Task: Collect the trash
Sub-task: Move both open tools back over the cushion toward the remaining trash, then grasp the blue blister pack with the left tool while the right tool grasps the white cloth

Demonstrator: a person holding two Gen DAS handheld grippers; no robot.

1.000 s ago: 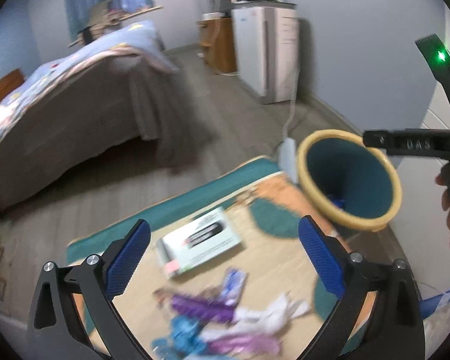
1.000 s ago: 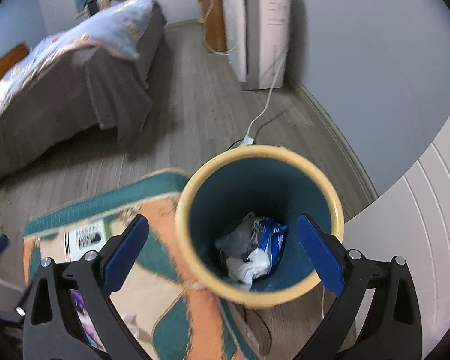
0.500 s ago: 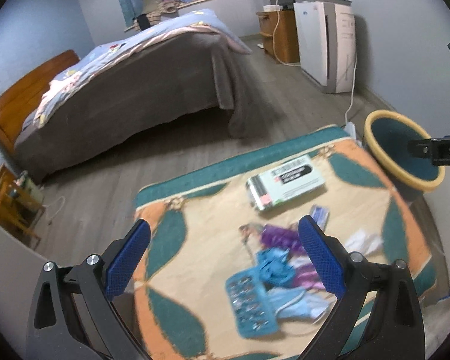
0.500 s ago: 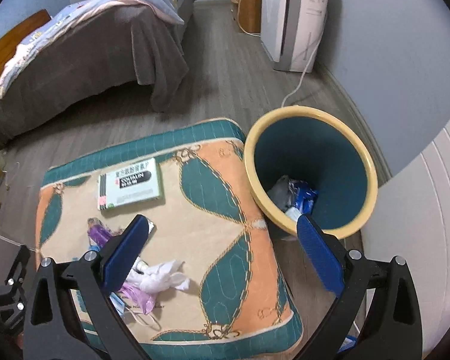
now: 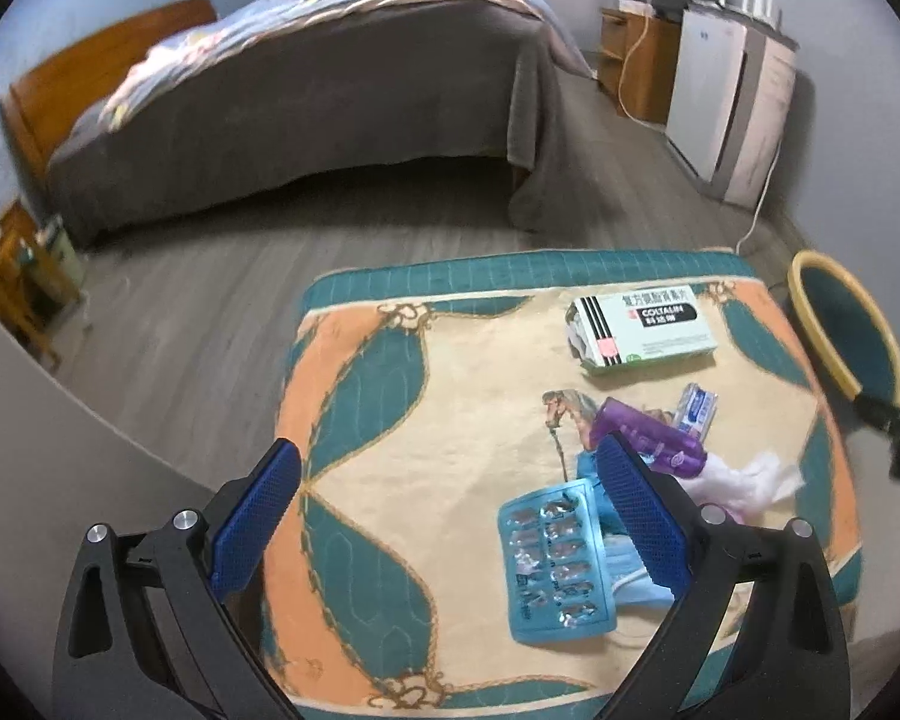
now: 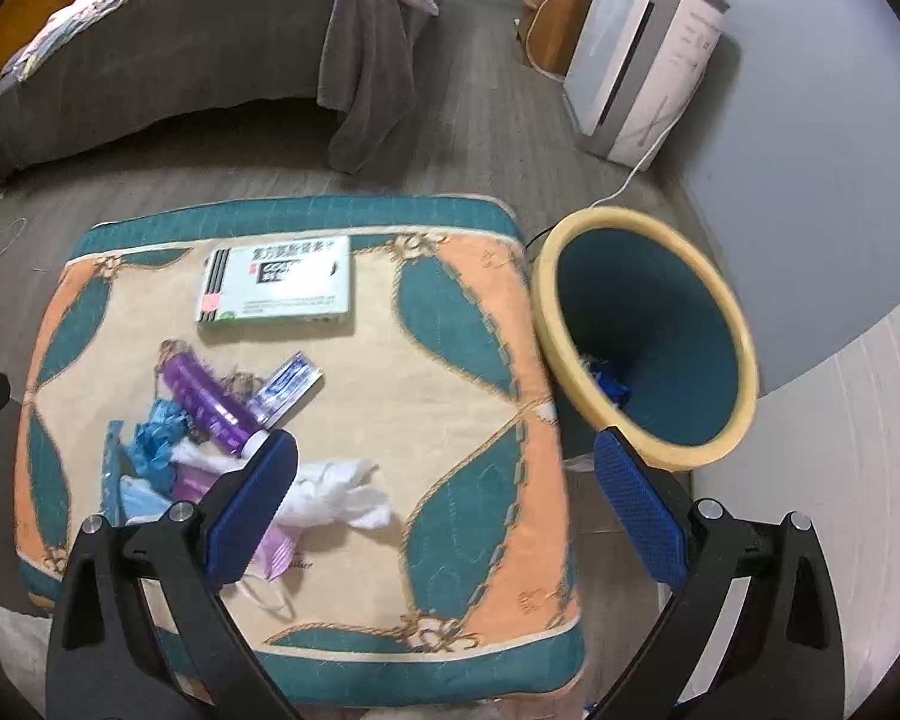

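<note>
Both views pulled back; only right shows bin (image 6: 645, 339) contents.

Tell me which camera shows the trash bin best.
The right wrist view: the trash bin shows its whole yellow rim and some trash inside. The left wrist view catches only part of its rim at the right edge.

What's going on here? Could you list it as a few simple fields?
surface: patterned cushion
trash on it: medicine box, purple tube, white tissue, blue blister pack
bin: yellow-rimmed bin, beside the cushion, some trash already inside
left gripper: open, empty
right gripper: open, empty
</note>
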